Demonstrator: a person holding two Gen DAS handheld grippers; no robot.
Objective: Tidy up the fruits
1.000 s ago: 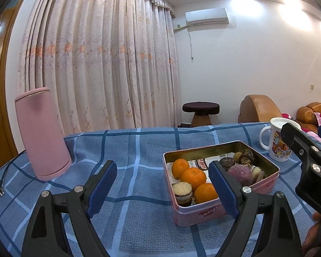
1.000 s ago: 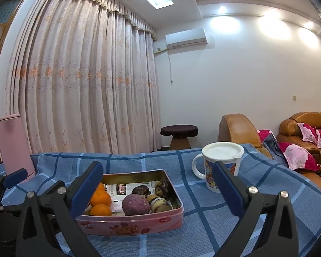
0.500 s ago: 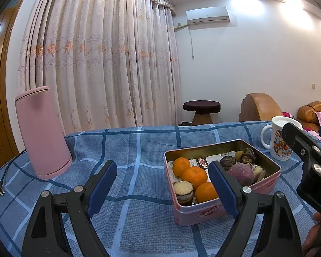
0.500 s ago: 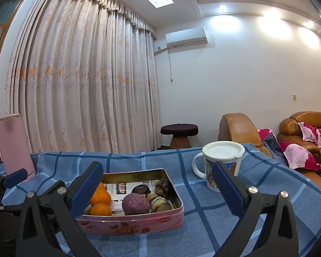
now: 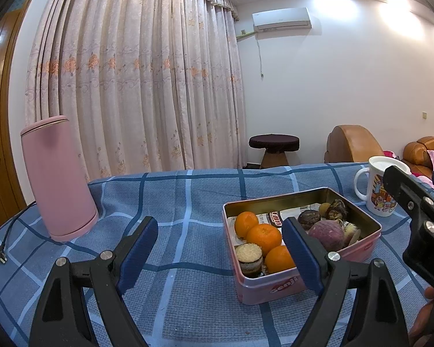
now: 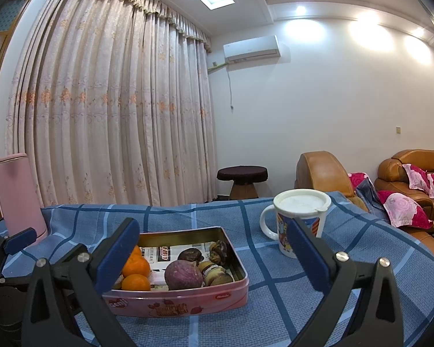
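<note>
A pink tin box (image 5: 277, 284) (image 6: 188, 303) sits on the blue checked tablecloth. It holds three oranges (image 5: 263, 238) (image 6: 136, 269), a purple round fruit (image 5: 327, 235) (image 6: 183, 274), a small round cake (image 5: 248, 256) and dark wrinkled fruits (image 5: 309, 219) (image 6: 217, 250). My left gripper (image 5: 220, 254) is open and empty, above the cloth just left of the tin, its right finger in front of the tin. My right gripper (image 6: 211, 254) is open and empty, in front of the tin. The right gripper's body shows at the right edge of the left wrist view (image 5: 419, 219).
A pink kettle (image 5: 58, 179) (image 6: 17, 196) stands at the back left with its cord and plug (image 5: 0, 256) on the cloth. A white lidded cartoon mug (image 5: 379, 188) (image 6: 298, 222) stands right of the tin. Brown sofas (image 6: 413, 173) and a stool (image 6: 241, 179) lie beyond the table.
Both grippers have shifted only slightly; the tin and mug sit marginally lower in view. Nothing was taken hold of or let go.
</note>
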